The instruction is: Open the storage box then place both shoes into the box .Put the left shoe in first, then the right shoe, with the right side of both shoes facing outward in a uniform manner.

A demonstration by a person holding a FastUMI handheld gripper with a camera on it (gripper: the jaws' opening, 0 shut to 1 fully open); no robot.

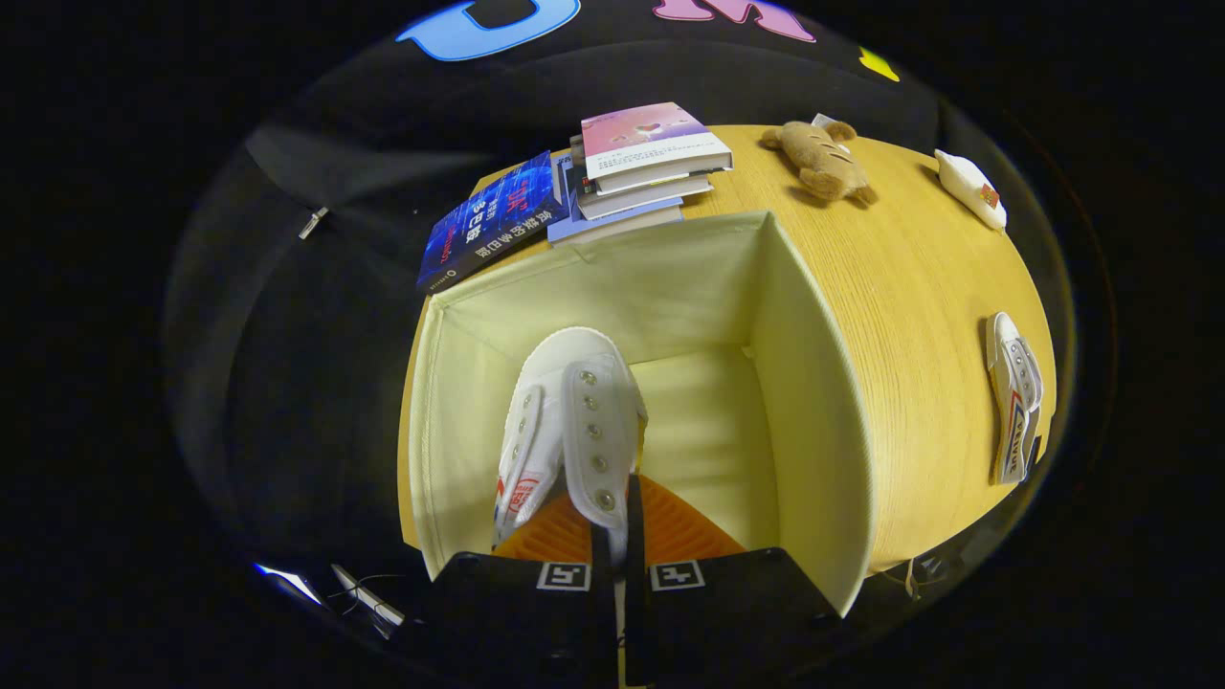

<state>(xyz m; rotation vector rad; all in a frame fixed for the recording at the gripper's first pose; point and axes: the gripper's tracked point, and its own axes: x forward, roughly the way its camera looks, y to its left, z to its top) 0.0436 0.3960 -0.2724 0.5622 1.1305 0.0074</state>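
Note:
A cream fabric storage box (813, 383) stands open on the wooden table. My gripper (617, 536) is over the box mouth, shut on a white canvas shoe (574, 421); both fingers pinch the eyelet flap by the shoe's opening. The shoe hangs inside the box toward its left wall, toe pointing away from me and down. A second white shoe (1014, 397) lies on its side on the table, well to the right of the box.
Beyond the box sit a stack of books (646, 163) and a blue book (493, 220) overhanging the table edge. A brown plush toy (821, 161) and a small white packet (971, 187) lie at the far right of the table (909, 287).

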